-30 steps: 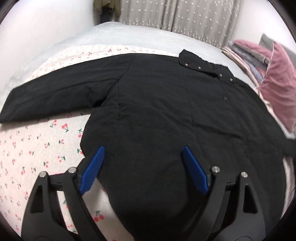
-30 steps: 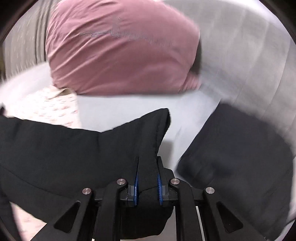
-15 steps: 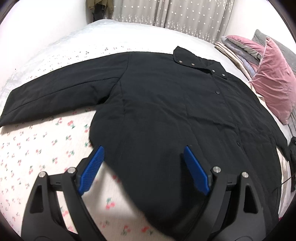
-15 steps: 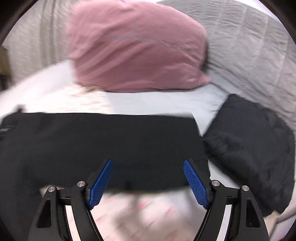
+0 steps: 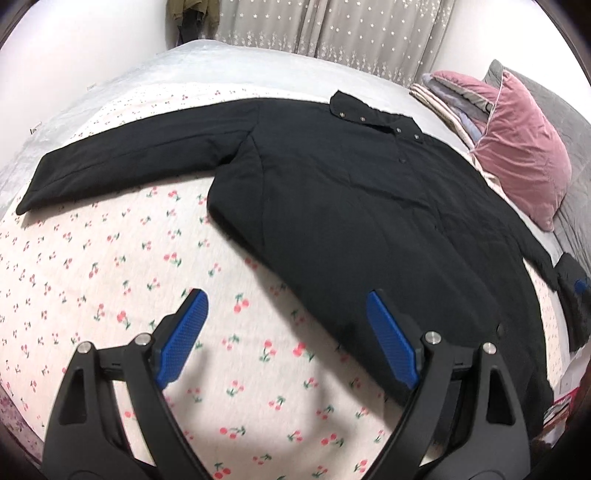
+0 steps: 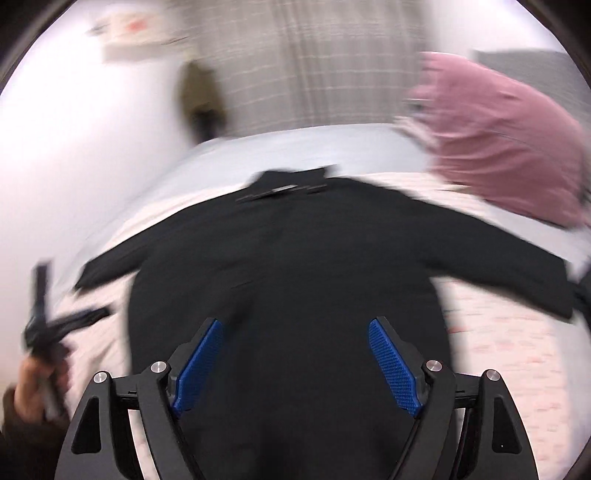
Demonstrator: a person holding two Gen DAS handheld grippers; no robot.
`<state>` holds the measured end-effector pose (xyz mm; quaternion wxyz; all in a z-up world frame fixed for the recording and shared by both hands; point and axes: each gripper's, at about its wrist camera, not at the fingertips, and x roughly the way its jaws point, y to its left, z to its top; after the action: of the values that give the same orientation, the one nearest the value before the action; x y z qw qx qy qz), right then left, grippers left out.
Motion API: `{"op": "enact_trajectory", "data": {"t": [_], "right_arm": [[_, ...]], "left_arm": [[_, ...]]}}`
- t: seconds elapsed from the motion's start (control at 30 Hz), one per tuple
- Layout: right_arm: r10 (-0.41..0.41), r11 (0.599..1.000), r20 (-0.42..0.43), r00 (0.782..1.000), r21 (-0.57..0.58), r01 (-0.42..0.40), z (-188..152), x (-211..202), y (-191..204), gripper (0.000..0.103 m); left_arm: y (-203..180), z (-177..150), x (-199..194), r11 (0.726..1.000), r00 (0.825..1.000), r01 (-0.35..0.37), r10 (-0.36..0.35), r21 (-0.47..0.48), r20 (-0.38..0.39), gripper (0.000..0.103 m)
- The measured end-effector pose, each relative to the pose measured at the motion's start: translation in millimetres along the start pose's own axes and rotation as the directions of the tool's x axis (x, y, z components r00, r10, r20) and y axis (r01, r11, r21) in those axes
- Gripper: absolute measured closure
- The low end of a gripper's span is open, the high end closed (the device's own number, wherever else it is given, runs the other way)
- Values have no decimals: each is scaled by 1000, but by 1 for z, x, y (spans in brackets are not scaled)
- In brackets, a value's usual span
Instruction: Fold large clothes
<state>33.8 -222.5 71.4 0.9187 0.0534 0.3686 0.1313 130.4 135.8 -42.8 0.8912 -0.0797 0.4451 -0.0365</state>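
A large black coat (image 5: 351, 206) lies spread flat on the bed's cherry-print sheet (image 5: 110, 277), collar toward the curtain and both sleeves stretched out. My left gripper (image 5: 283, 295) hovers open over the sheet just off the coat's lower left edge, nothing between its blue pads. The right wrist view is blurred by motion. There my right gripper (image 6: 295, 325) hangs above the lower body of the coat (image 6: 288, 258). Its jaws are opening and hold nothing. At that view's left edge a hand holds the left gripper (image 6: 48, 325).
A pink velvet pillow (image 5: 517, 147) and folded blankets (image 5: 450, 92) sit by the coat's right sleeve. A dark bundle (image 5: 570, 306) lies past that cuff. Curtains (image 5: 351, 37) and a hanging olive garment (image 5: 192, 14) stand behind the bed; a white wall is at the left.
My right gripper let go of the coat's right cuff, opened wide and swung round to face the coat from its hem. The sleeve now lies flat. My left gripper drew back off the coat onto the sheet.
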Motion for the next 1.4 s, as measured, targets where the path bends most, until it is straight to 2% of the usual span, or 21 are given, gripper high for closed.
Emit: {"op": "enact_trajectory", "data": {"t": [0.07,0.13,0.2,0.3,0.37,0.43,0.47,0.5,0.53,0.57,0.6,0.7,0.73,0.83,0.97,1.07,1.13,1.2,1.27,1.4], "right_arm": [[110,987,-95,989,-109,-120,-22,22,48,21],[179,954,-202,963,-204,-221,-44,37,92,22],[186,921,-227,956,-298,-250,-58,42,121,23],[152,866,-245,958,-434,-249,-79,53,165,23],[111,843,-261,959,-486,-230,-90,64,180,27],[23,815,-250,968,-557,-163,-98,77,184,33],[-43,792,-219,975,-603,-100,-103,83,186,43],[-107,762,-176,979,-646,-33,-106,87,186,59],[-166,727,-128,978,-686,33,-106,92,186,64],[-173,724,-124,977,-689,41,-104,94,180,77],[-157,749,-137,978,-662,28,-96,95,174,89],[-85,838,-158,984,-546,-16,-69,93,151,92],[-59,873,-149,987,-488,-22,-53,90,135,93],[-10,943,-136,991,-332,-36,-13,88,86,93],[59,990,-143,988,-122,-77,23,106,29,94],[135,990,-164,977,67,-125,34,131,-22,94],[197,967,-177,964,197,-162,34,148,-52,93],[249,941,-175,953,277,-195,31,159,-62,93],[297,908,-163,941,352,-226,28,167,-77,93],[351,869,-145,925,419,-264,18,172,-89,93]], "left_arm": [[4,-6,-1,1000,1000,14,-14,-9,-9,15],[8,-13,-2,999,999,37,-38,-17,-23,15],[10,-20,-3,999,998,48,-49,-9,-31,15],[10,-28,-6,999,999,31,-30,14,-33,15],[9,-32,-7,999,999,18,-17,29,-31,15],[8,-34,-7,999,999,8,-7,40,-33,15],[8,-36,-6,999,999,1,0,48,-36,15],[7,-36,-6,999,999,-4,6,52,-39,15],[6,-37,-5,998,999,-7,9,55,-41,15],[5,-37,-4,998,999,-6,8,57,-44,15],[4,-37,-3,998,999,-2,5,59,-46,15],[-2,-35,1,997,999,14,-11,71,-42,15],[-5,-33,3,997,999,22,-19,78,-40,15],[-16,-30,13,994,997,55,-50,94,-55,15],[-34,-26,33,988,992,107,-99,112,-76,15],[-44,-20,48,977,982,187,-181,100,-59,15],[-53,-14,62,959,962,274,-271,73,-43,15],[-61,-12,73,943,943,331,-329,45,-49,15],[-73,-9,82,917,916,400,-399,5,-47,15],[-91,0,90,862,864,501,-503,-81,-10,15]]}}
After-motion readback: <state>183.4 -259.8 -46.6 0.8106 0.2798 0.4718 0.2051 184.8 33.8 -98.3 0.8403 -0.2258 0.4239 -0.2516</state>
